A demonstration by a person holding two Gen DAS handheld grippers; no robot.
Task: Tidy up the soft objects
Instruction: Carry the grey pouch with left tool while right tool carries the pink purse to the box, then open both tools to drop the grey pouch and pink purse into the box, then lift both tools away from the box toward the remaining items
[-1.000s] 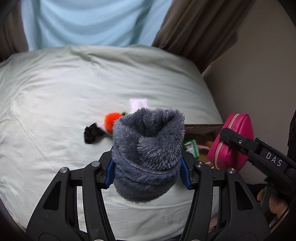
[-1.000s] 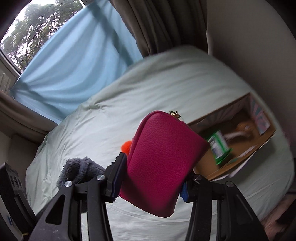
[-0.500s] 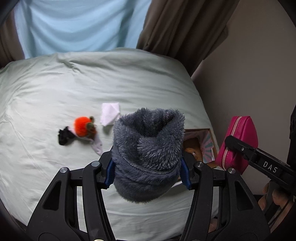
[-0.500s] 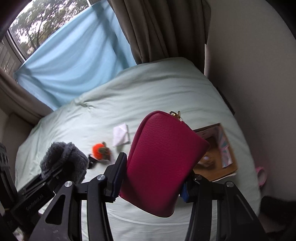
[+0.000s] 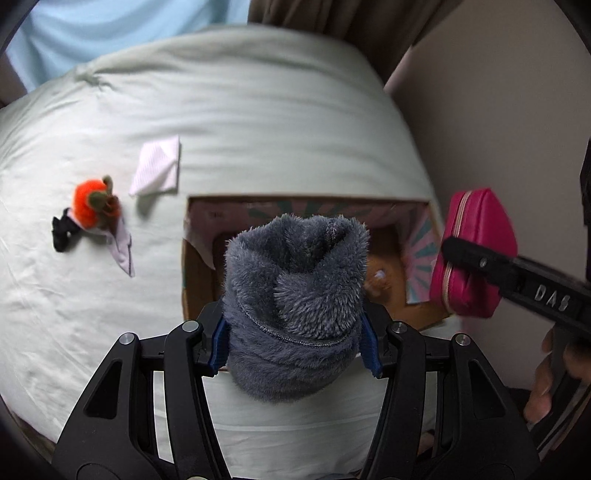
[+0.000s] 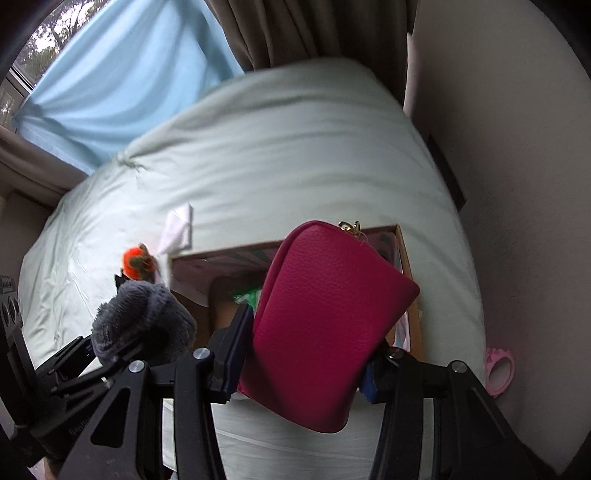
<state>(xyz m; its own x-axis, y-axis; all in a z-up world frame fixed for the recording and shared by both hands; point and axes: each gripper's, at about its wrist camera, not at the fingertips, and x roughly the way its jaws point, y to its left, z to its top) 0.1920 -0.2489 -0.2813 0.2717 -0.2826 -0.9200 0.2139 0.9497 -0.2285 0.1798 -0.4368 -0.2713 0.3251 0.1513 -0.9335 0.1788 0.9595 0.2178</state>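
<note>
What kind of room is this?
Most likely a bedroom: a bed under a pale green duvet, brown curtains beside a window, and a cardboard box resting on the covers.

left gripper (image 5: pixel 293 345) jaws clamp grey plush roll (image 5: pixel 295 295) — above cardboard box (image 5: pixel 195 280) | pink pouch (image 5: pixel 476 254) right

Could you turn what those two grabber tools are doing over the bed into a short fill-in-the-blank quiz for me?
1. The left gripper is clamped on a fuzzy ____ bundle.
2. The right gripper holds a zipped pouch coloured ____.
3. The open cardboard box sits on the ____.
4. On the sheet beside the white folded cloth lies a fluffy ____ toy.

Missing words: grey; pink; bed; orange
</note>
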